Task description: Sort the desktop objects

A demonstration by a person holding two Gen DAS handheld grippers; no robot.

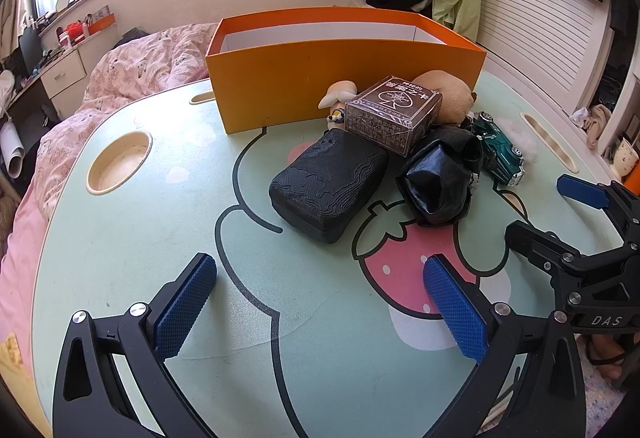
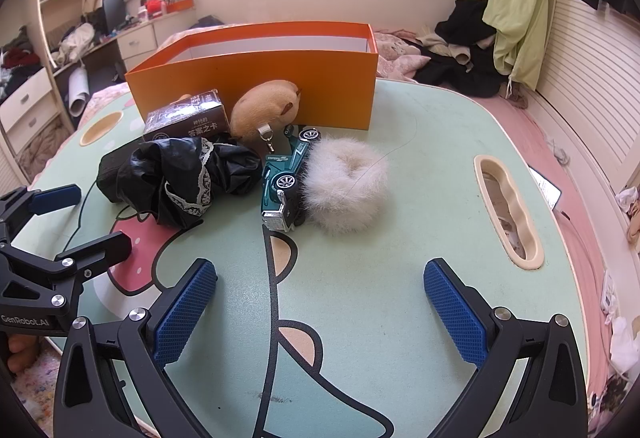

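Note:
An open orange box point(image 1: 344, 78) point(image 2: 256, 86) stands at the back of the table. In front of it lie a black textured case point(image 1: 328, 182), a brown card box point(image 1: 394, 116) point(image 2: 184, 118), a crumpled black bag point(image 1: 440, 178) point(image 2: 180, 178), a tan plush toy point(image 1: 452, 94) point(image 2: 266, 110), a green toy car point(image 1: 498, 150) point(image 2: 286, 178) and a white fluffy ring point(image 2: 344, 186). My left gripper point(image 1: 320, 310) is open, short of the black case. My right gripper point(image 2: 320, 310) is open, short of the car and the fluffy ring. Nothing is between either pair of fingers.
The table point(image 1: 160, 238) point(image 2: 420, 198) is mint green with a cartoon print, a round cup recess point(image 1: 120, 162) at the left and a long slot point(image 2: 508, 206) at the right. A bed with pink bedding point(image 1: 132, 74) lies behind. Each gripper shows at the edge of the other's view.

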